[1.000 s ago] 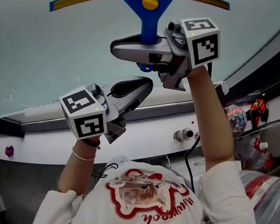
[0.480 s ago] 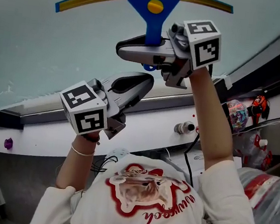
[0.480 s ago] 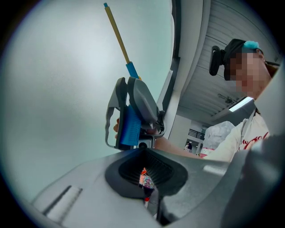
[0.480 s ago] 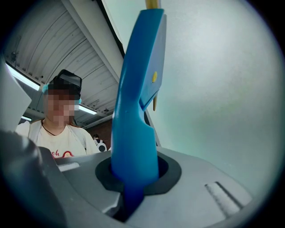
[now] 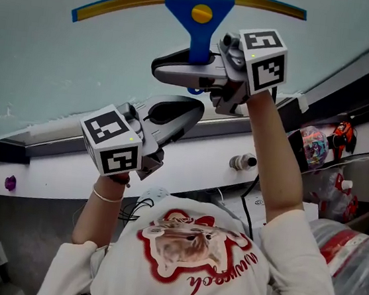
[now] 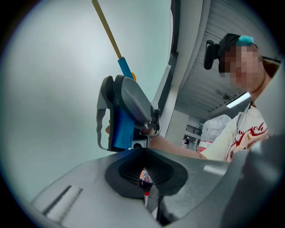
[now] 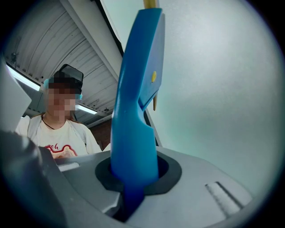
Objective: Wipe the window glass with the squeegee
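The squeegee [image 5: 201, 19] is blue with a long yellow blade, and the blade lies against the window glass [image 5: 60, 75]. My right gripper [image 5: 181, 69] is shut on its blue handle just below the head. In the right gripper view the handle [image 7: 136, 111] rises out of the jaws [image 7: 133, 178] toward the glass [image 7: 222, 89]. My left gripper [image 5: 190, 113] hangs lower and to the left, apart from the squeegee, shut with nothing in it. The left gripper view looks over its own jaws [image 6: 144, 178] at the right gripper [image 6: 133, 102], the handle [image 6: 119, 129] and the blade [image 6: 107, 29].
The window's lower frame and white sill [image 5: 204, 152] run below the grippers, with a small knob [image 5: 241, 162] on them. Colourful items [image 5: 311, 147] and a red object [image 5: 341, 137] sit at the right. A plastic bag [image 5: 351, 257] lies lower right. A purple thing [image 5: 10, 183] is at the left.
The squeegee and my right gripper have come slightly down the glass toward the lower frame. My left gripper has stayed about where it was.
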Available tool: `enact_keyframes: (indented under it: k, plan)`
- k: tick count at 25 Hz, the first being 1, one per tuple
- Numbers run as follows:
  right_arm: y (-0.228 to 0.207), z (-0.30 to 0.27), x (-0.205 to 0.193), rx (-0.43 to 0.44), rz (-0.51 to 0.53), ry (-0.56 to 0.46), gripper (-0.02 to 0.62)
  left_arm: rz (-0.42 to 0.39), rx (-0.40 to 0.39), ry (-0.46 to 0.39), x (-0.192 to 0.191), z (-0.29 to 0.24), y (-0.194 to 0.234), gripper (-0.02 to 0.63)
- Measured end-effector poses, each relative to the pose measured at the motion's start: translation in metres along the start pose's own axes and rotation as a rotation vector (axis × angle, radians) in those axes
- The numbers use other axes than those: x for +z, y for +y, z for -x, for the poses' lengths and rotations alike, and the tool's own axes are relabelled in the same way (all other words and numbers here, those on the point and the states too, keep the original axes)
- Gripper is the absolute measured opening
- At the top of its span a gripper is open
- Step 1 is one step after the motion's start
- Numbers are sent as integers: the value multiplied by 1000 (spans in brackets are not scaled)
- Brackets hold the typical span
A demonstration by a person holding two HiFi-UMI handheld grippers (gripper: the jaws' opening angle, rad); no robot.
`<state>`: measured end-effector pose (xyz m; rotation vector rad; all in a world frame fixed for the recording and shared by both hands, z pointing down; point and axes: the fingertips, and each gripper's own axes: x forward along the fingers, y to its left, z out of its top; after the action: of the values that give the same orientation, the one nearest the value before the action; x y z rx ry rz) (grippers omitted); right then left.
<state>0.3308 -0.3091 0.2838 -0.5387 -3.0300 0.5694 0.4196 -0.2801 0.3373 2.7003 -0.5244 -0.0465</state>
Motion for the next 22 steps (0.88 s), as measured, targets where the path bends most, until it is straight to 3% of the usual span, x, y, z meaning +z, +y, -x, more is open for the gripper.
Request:
enact_keyframes:
  k: [22]
  plan:
    - [-21,7,-43,48,-67,-6,64,23,54,17,-9,12,11,1]
